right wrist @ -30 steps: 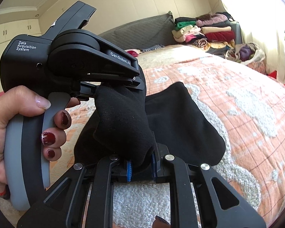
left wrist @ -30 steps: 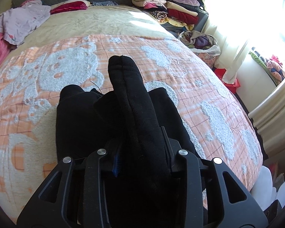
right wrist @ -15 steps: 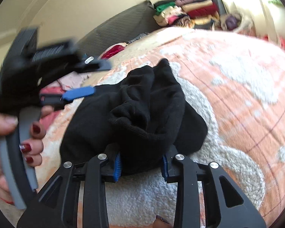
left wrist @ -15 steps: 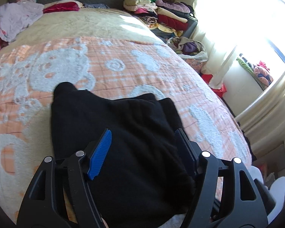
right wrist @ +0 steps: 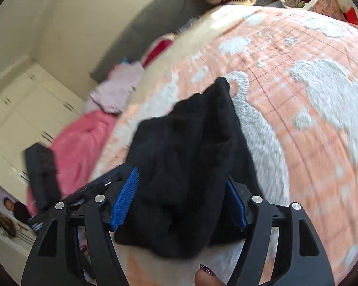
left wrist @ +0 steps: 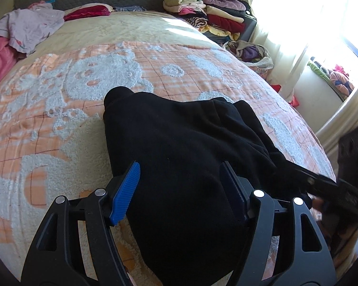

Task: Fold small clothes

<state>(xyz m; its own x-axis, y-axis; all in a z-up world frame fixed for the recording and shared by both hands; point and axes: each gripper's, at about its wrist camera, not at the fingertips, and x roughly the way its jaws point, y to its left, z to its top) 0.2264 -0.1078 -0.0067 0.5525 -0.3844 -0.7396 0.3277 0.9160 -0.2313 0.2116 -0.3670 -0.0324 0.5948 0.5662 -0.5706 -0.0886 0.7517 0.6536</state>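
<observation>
A small black fleece garment lies bunched and partly folded on the orange and white bedspread. My left gripper is open, its blue pads wide apart just above the near part of the cloth. My right gripper is open too, its jaws either side of the garment without pinching it. The right gripper shows as a dark blur at the right edge of the left wrist view.
A stack of folded clothes stands at the far right of the bed. Lilac and pink garments lie at the far left by the grey headboard. A bag of clothes sits on the floor near the bright window.
Both grippers have opened and let go of the black garment, which has dropped onto the bed. The right gripper has swung round to the garment's right side.
</observation>
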